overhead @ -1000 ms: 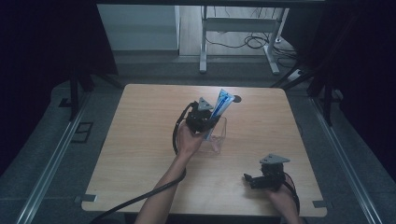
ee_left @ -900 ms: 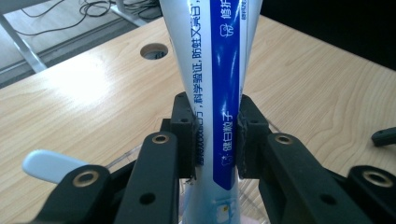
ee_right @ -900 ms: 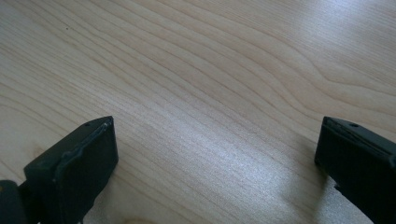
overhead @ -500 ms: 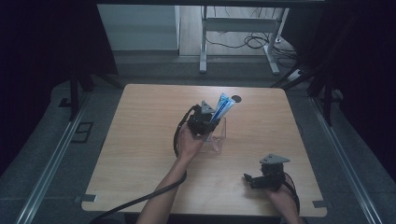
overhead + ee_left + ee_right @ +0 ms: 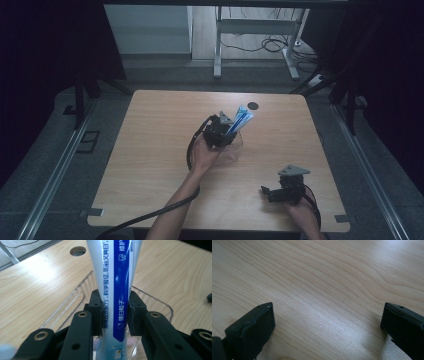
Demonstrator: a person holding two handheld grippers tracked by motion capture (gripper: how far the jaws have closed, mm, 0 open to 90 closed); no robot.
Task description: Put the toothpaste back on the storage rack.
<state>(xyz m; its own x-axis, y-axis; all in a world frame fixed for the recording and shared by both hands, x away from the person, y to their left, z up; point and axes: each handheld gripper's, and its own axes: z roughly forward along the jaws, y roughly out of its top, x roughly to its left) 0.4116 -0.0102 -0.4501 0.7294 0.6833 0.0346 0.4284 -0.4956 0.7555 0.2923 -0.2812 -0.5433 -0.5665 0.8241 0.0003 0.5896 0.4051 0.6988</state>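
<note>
The left gripper [image 5: 231, 131] is sitting near the middle of the high view, and its two black jaws are pressing in from both sides on a white and blue toothpaste tube [image 5: 115, 290]. In the left gripper view the tube is running up the middle of the frame between the jaw pads, which are closed tight against its flat sides. The tube is standing nearly upright with its top leaning toward the upper right of the high view [image 5: 241, 120]. Its lower end is reaching down into a clear plastic box [image 5: 75, 297], whose thin see-through rim is curving around the jaws on either side. In the high view the box [image 5: 234, 150] is lying on the table just right of the person's left hand [image 5: 204, 156].

The right gripper [image 5: 267, 192] is resting low on the table [image 5: 150, 150] in the lower right of the high view, well apart from the box. In the right gripper view its jaws are standing wide apart at the lower left and lower right corners, holding nothing, with bare wood between them.

Compared with a second ago, the left gripper and the tube are sitting a little lower and nearer the person; the right gripper has not moved.

The tube is smooth and glossy, printed with blue bands and small lettering. The table is pale wood with a wavy grain and a round dark hole [image 5: 253, 105] near its far edge.
</note>
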